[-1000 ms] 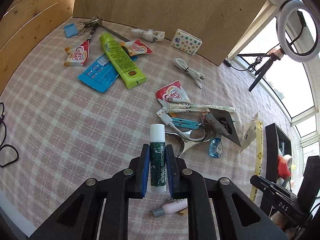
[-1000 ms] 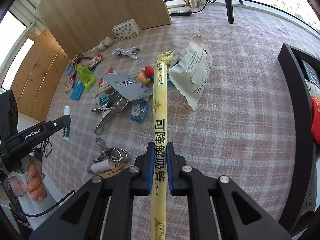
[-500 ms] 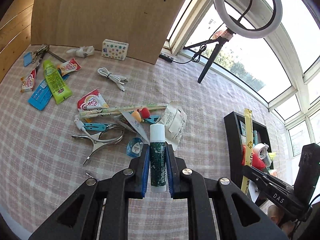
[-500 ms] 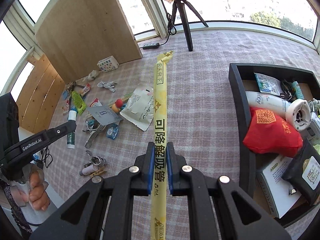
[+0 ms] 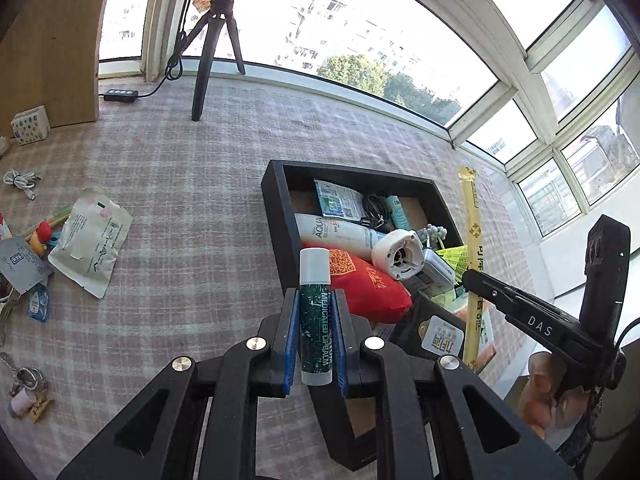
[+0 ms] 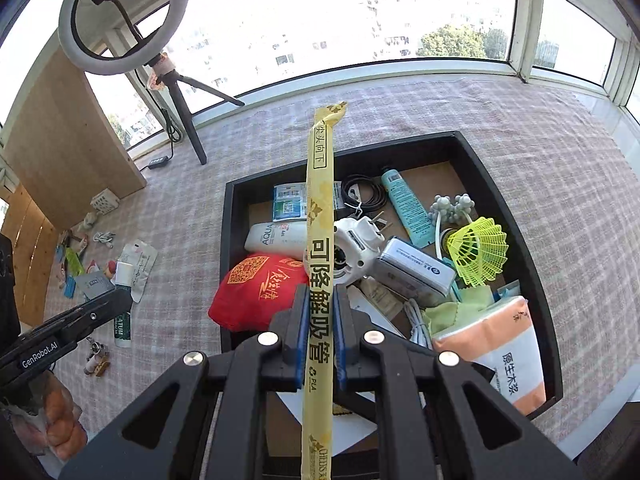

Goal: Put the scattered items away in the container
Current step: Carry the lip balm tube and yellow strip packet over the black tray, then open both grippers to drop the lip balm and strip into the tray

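The left gripper (image 5: 316, 322) is clamped on a green lip balm stick (image 5: 315, 316) with a white cap, held upright between its blue pads (image 5: 291, 336) above the near-left edge of the black tray (image 5: 276, 216). The right gripper (image 6: 320, 328) grips a long yellow straw wrapper (image 6: 320, 240) printed with Chinese characters, which runs lengthwise between its fingers and reaches out over the tray's middle. In the left wrist view the same wrapper stands near the tray's right side, pinched by the right gripper's black finger marked DAS. The tray sits on a pink checked tablecloth (image 5: 192, 208) and already holds a red pouch (image 6: 256, 292) with a QR code, a white AQUA tube (image 6: 276, 238), a teal tube (image 6: 406, 208), a yellow plastic shuttlecock (image 6: 480, 256), a tissue pack (image 6: 500, 352), a coiled black cable (image 6: 362, 194) and a white round device (image 5: 396, 254). To the left on the cloth lie a torn white packet (image 5: 94, 244), a white cable (image 5: 18, 182) and a small dotted box (image 5: 30, 126). A tripod (image 5: 214, 52) stands by the window.
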